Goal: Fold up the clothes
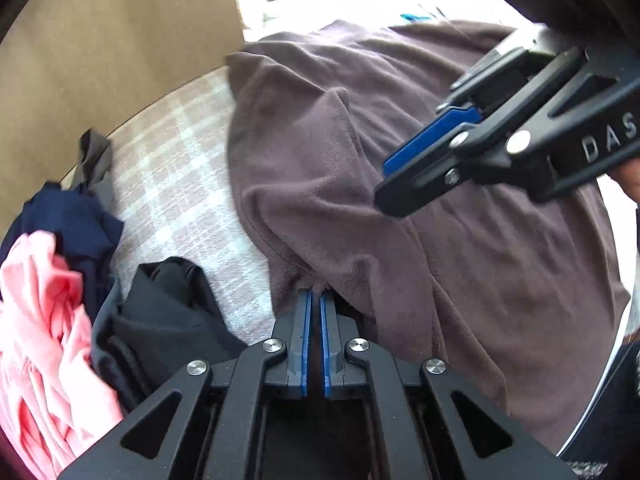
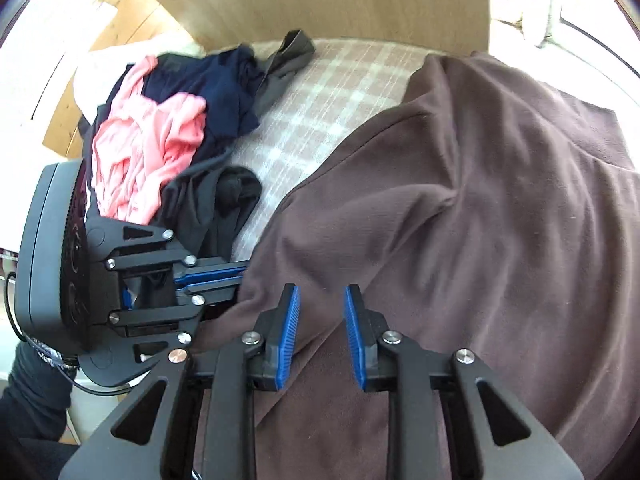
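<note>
- Folding of the brown fleece garment [image 1: 400, 160] is judged to be the step in hand; it is spread, rumpled, over the right half of both views on the checked cover [image 1: 180, 184], with one flap already doubled over its middle.
- Left gripper [image 1: 315, 296] is seen at the bottom centre of its own view, clenched on the near hem of the fleece: a small tuft of brown cloth is pinched between the blue pads, which stand almost together.
- In the right wrist view the same gripper is seen at the left edge, lying sideways, its tips buried in the fleece edge.
- Right gripper [image 2: 322, 292] is held above the fleece at the bottom centre of its own view, with a clear gap between the pads [image 2: 290, 320] and nothing gripped; in the left wrist view it enters from the upper right, slanting down over the cloth.
- Both grippers are pointed steeply downward.
- A second hold on the hem, beside the left one, is judged to be needed next, so that the edge can be lifted evenly and carried over.
- Unfolded clothes [image 2: 160, 140], pink, navy and black, are heaped at the upper left of the right wrist view, apart from the fleece.
</note>
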Demonstrator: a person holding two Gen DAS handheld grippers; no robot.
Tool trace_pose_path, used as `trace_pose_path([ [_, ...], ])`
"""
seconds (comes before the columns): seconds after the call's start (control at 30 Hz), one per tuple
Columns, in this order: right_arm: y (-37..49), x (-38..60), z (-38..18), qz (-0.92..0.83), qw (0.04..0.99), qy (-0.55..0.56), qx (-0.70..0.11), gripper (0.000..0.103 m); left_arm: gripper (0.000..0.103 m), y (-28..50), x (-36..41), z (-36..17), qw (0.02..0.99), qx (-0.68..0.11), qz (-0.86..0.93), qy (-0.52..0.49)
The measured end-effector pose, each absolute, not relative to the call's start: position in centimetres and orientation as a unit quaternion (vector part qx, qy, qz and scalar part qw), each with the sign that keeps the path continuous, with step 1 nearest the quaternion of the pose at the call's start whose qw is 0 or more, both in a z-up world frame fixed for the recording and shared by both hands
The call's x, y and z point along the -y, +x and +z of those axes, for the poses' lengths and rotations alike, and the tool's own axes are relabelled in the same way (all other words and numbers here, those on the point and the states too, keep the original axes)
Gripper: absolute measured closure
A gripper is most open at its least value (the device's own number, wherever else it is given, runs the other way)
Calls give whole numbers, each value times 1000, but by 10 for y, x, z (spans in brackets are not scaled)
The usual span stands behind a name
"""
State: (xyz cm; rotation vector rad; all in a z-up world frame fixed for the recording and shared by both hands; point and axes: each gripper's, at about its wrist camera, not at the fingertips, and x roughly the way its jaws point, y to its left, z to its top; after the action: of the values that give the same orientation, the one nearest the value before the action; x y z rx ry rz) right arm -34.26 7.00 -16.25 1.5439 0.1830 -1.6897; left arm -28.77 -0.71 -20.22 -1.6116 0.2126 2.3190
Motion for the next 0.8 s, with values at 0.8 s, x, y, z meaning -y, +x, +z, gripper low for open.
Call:
trace_pose_path([
  [0.8, -435, -19, -191, -704, 355, 612, -59, 71, 97, -272, 68, -211, 87, -2, 846, -526],
])
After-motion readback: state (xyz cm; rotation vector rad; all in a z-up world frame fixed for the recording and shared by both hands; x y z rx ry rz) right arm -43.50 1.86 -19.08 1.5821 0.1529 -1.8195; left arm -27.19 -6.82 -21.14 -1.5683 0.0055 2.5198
